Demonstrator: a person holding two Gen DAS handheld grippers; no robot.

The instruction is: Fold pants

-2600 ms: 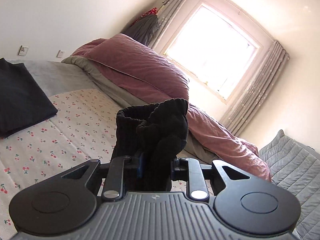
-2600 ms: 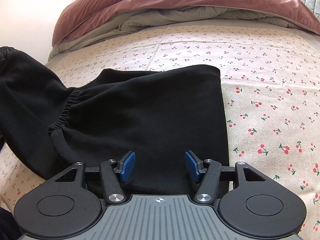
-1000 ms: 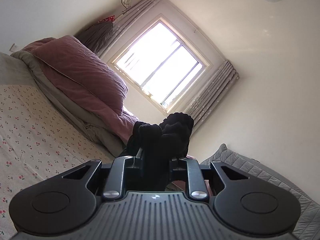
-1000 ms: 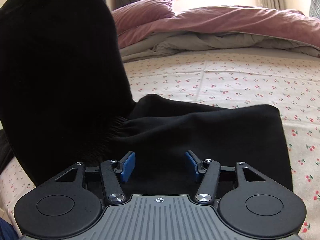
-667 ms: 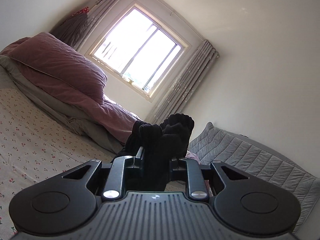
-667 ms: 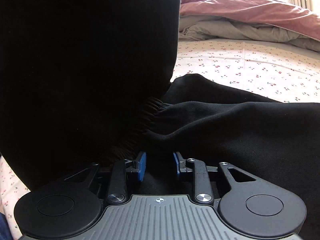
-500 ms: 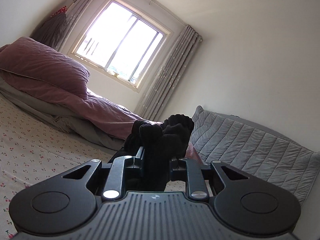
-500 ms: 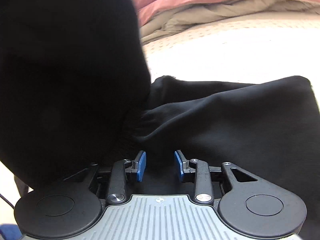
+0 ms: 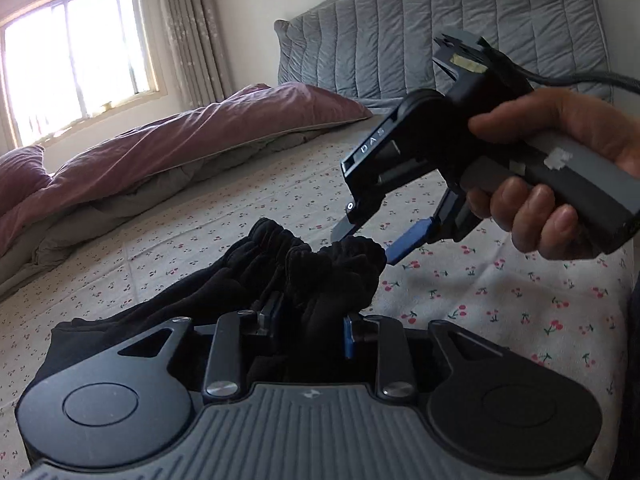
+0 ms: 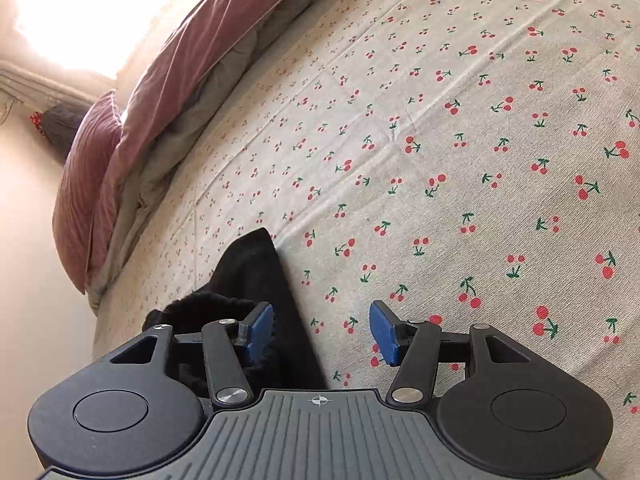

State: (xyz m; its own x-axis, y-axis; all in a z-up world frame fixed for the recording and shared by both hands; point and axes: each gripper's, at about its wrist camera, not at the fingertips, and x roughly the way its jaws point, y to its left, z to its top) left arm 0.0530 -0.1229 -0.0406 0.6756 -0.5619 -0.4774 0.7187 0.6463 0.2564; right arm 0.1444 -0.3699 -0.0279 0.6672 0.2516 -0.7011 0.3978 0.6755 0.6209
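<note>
The black pants point(image 9: 224, 280) lie on the cherry-print bed sheet point(image 9: 460, 280), with their ribbed cuffs bunched up between the jaws of my left gripper point(image 9: 310, 324). Those jaws are opening; the right blue pad point(image 9: 349, 340) shows its face beside the cloth. In the left wrist view a hand point(image 9: 560, 168) holds my right gripper point(image 9: 372, 240), whose tips hover just over the cuffs. In the right wrist view the right gripper point(image 10: 320, 332) is opening wide over bare sheet, holding nothing. The edge of the pants point(image 10: 256, 264) lies by its left finger.
A rumpled mauve quilt point(image 9: 160, 140) and pillow point(image 10: 84, 184) lie along the far side of the bed. A grey quilted headboard point(image 9: 440, 32) stands behind. A window point(image 9: 76, 52) with curtains is at the left. Bare cherry-print sheet point(image 10: 480, 140) stretches to the right.
The left gripper swung down from facing window and wall to the bed, carrying the cuffs over the pants, and its jaws widened. The right gripper slid off the pants and opened.
</note>
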